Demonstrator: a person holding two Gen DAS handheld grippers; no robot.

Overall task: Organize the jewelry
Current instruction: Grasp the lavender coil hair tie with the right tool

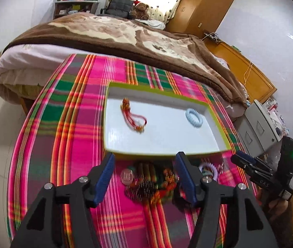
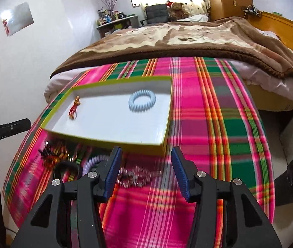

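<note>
A white box with a yellow-green rim [image 1: 167, 156] [image 2: 109, 142] lies on the plaid cloth. In it are a red corded ornament [image 1: 133, 116] [image 2: 74, 108] and a pale blue spiral hair tie [image 1: 195, 117] [image 2: 142, 100]. My left gripper [image 1: 145, 177] is open and empty over a blurred pile of jewelry [image 1: 150, 184] in front of the box: a clear round piece [image 1: 127, 176], a lilac spiral tie [image 1: 208, 168] [image 2: 91, 162]. My right gripper [image 2: 146, 171] is open and empty above a silvery beaded bracelet [image 2: 136, 176]. It also shows in the left wrist view [image 1: 247, 162].
The plaid cloth [image 1: 67, 124] [image 2: 219, 124] covers a table that drops off at left and right. A bed with a brown blanket [image 1: 125, 33] [image 2: 187, 39] lies behind. A grey cabinet [image 1: 258, 128] stands at the right. The left gripper's body [image 2: 5, 129] is at the left edge.
</note>
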